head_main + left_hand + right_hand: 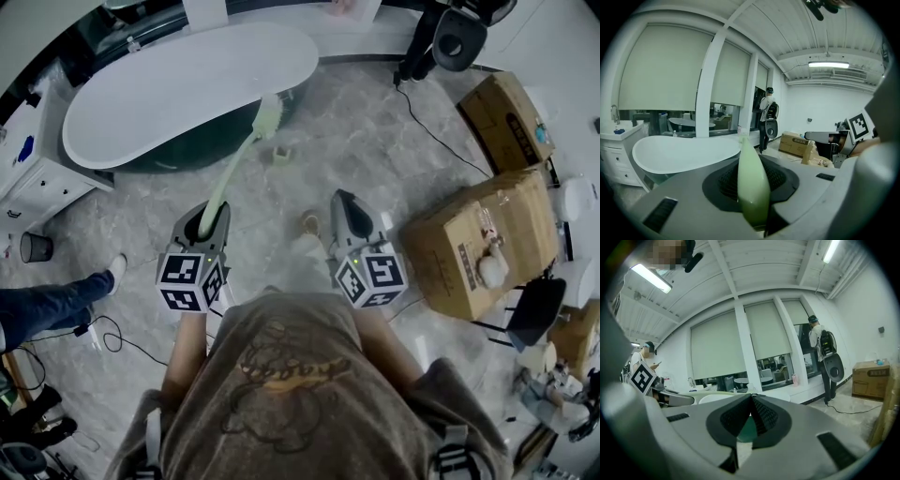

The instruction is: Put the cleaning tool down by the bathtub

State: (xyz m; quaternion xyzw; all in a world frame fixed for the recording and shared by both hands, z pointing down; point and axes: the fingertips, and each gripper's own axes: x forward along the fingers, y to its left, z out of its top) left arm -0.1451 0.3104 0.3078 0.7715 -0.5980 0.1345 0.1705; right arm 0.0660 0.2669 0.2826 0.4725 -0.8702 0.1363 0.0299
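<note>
Left claw (214, 218): you are gripping the near end of the cleaning tool (236, 161), jaws partly closed and pressing on its pale green handle. The handle is slanting forward from the claw. Its brush head (267, 117) is sitting at the near rim of the white bathtub (178, 94); whether it is touching cannot be told. Right claw (344, 200): you are holding it beside the left one, over the grey marbled floor (366, 141), jaws closed tip to tip and carrying nothing. Cardboard boxes (483, 239) are standing to your right.
</note>
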